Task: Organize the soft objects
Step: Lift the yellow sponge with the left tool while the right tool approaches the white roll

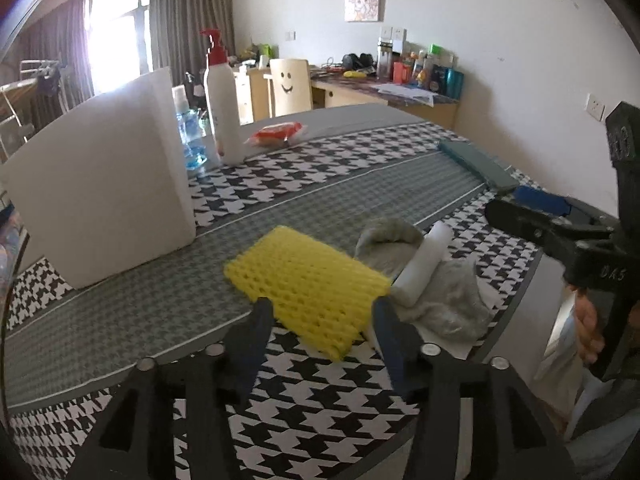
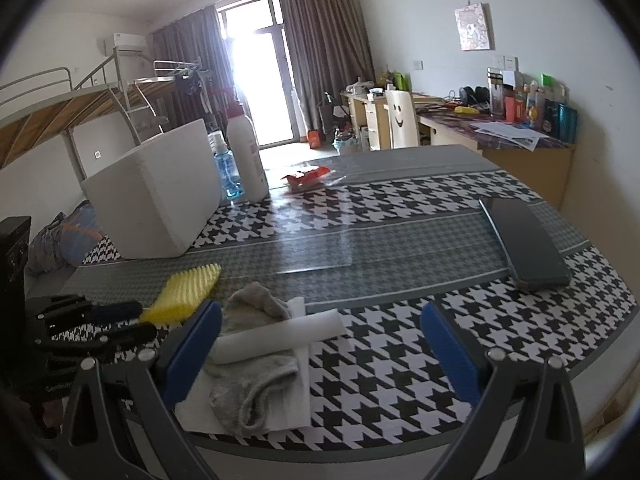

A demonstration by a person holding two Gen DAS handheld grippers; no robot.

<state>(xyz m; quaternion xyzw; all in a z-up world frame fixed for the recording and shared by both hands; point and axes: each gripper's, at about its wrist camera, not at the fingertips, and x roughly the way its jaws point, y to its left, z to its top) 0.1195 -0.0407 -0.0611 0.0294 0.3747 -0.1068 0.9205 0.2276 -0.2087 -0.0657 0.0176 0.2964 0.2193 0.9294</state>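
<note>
A yellow foam net (image 1: 308, 284) lies flat on the houndstooth table, its near end between the fingers of my open left gripper (image 1: 322, 320). To its right lie a grey sock (image 1: 404, 240), a white foam roll (image 1: 424, 264) across it and a white sheet under them. In the right wrist view my right gripper (image 2: 320, 344) is open, wide, above the roll (image 2: 276, 340) and sock (image 2: 252, 384); the yellow net (image 2: 186, 294) lies to the left, with the left gripper (image 2: 116, 320) at it.
A white foam box (image 1: 104, 184) stands at the left. Behind it are a lotion pump bottle (image 1: 222, 100), a blue-liquid bottle (image 1: 190, 132) and a red packet (image 1: 278, 133). A dark case (image 2: 524, 240) lies at the right. The table edge (image 2: 360, 446) is near.
</note>
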